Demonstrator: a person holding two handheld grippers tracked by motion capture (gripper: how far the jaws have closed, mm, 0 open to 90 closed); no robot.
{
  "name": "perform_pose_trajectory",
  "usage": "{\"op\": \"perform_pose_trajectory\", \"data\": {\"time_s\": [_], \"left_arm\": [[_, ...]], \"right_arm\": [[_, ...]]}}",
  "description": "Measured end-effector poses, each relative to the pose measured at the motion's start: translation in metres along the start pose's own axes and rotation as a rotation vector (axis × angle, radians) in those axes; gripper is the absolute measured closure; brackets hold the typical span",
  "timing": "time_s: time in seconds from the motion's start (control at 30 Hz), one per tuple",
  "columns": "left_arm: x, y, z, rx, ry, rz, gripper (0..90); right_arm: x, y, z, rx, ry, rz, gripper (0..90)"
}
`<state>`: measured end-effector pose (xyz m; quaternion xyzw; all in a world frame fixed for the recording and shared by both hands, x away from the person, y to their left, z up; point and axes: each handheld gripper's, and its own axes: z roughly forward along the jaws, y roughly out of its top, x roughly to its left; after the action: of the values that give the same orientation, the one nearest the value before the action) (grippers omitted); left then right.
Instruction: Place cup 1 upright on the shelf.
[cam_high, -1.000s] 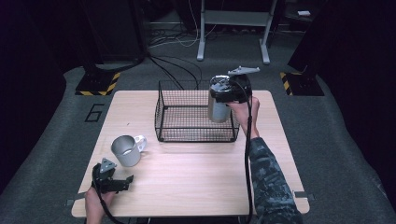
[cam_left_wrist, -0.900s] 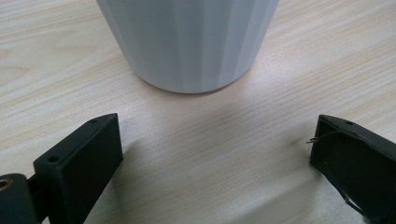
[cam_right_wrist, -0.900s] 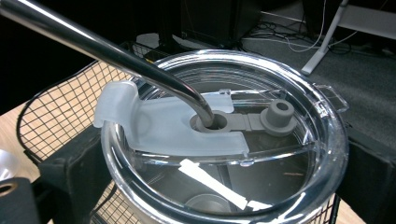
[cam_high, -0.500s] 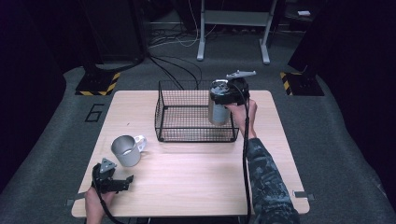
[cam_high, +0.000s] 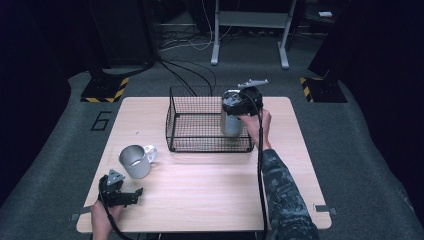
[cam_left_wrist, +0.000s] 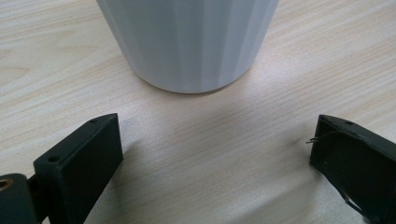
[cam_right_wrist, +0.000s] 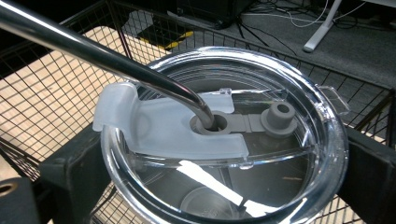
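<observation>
Now the right claw grips a tumbler over the basket.
Lower it straight, straw clear of the wires; left claw, wide open, empty, faces the mug.

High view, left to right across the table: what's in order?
Left gripper at the near left edge → grey metal mug with a white handle → black wire basket → steel tumbler with a clear lid, gripped by the right gripper at the basket's right end.
</observation>
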<state>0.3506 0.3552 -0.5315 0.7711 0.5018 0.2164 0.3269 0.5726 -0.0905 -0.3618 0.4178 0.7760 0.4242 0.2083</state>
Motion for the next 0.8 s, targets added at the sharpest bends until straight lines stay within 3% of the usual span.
{"op": "perform_pose_trajectory", "data": {"time_s": [0.8], "left_arm": [[0.0, 0.0, 0.0, -0.002, -0.001, 0.0, 2.2]], "right_arm": [[0.004, -0.014, 0.023, 0.055, 0.004, 0.012, 3.3]]}}
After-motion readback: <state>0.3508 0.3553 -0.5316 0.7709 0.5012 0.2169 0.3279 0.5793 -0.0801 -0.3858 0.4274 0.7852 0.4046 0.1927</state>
